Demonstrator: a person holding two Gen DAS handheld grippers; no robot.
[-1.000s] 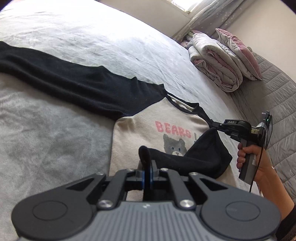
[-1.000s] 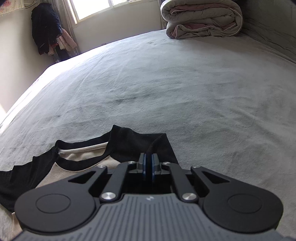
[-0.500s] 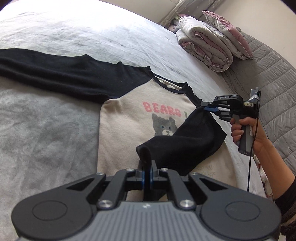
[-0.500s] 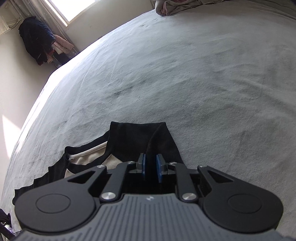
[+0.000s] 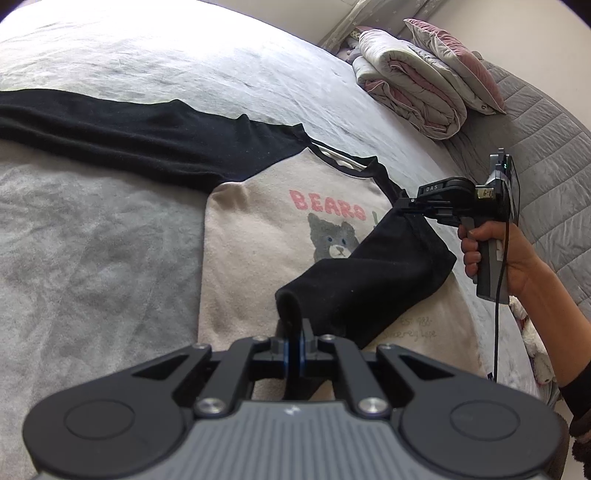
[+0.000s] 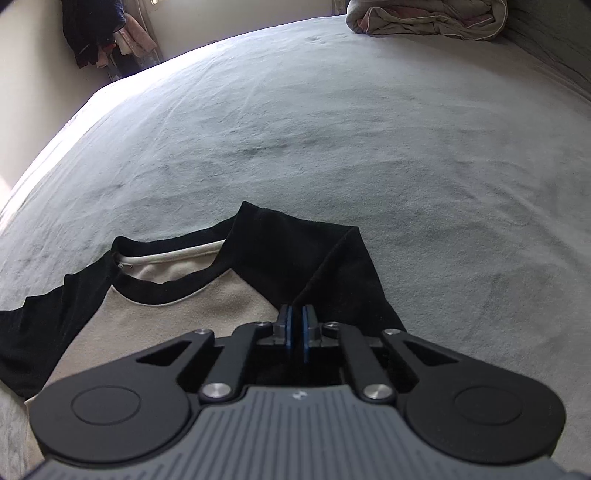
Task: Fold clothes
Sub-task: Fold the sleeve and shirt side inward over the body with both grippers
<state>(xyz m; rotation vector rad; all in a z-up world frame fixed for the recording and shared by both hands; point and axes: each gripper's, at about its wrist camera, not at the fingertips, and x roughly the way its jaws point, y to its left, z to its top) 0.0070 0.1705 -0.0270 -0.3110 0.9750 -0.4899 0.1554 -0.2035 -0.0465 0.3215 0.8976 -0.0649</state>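
Both tongs (image 5: 295,345) (image 6: 296,325) clamped on folded sleeve (image 5: 369,273)

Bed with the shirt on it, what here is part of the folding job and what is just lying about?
Part of the job:
- shirt, cream with black sleeves
- folded-over sleeve
- left gripper, shut on the cuff
- right gripper, shut on the sleeve at the shoulder

Just lying about:
- rolled quilt
- pillow
- hanging clothes by the wall
- bed itself, only the work surface
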